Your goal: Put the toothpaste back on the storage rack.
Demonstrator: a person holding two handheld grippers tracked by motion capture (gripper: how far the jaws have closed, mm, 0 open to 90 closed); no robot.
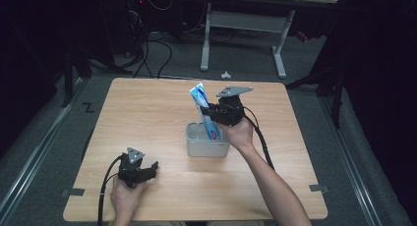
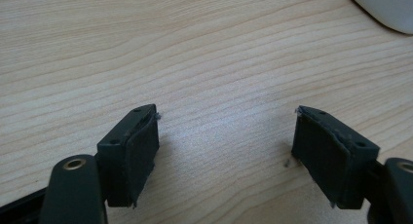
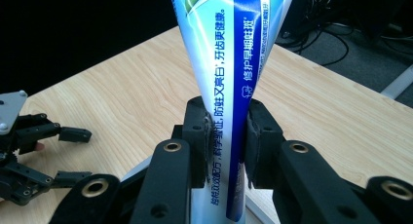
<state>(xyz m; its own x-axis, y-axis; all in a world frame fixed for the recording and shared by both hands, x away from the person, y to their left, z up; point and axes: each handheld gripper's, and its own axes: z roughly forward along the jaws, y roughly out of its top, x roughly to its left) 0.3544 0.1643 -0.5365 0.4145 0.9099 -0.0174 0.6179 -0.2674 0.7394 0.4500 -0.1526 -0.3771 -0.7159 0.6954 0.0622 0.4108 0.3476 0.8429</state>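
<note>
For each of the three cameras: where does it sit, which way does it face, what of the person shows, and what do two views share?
High view: above the person's side, facing forward and down on the table; both forearms, both grippers.
Left gripper view: on the left gripper, facing the tabletop; open fingers.
Right gripper view: on the right gripper, clamping the tube.
Shared: high and right gripper views show the tube and left gripper.

**Wooden surface with one grey holder**

A light wood surface (image 1: 147,118) with rounded corners stands on a dark grey floor (image 1: 59,137). A grey rectangular holder (image 1: 206,146) rests directly on it, a little right of the middle. Small grey tape tabs (image 1: 73,191) mark its near corners.
</note>
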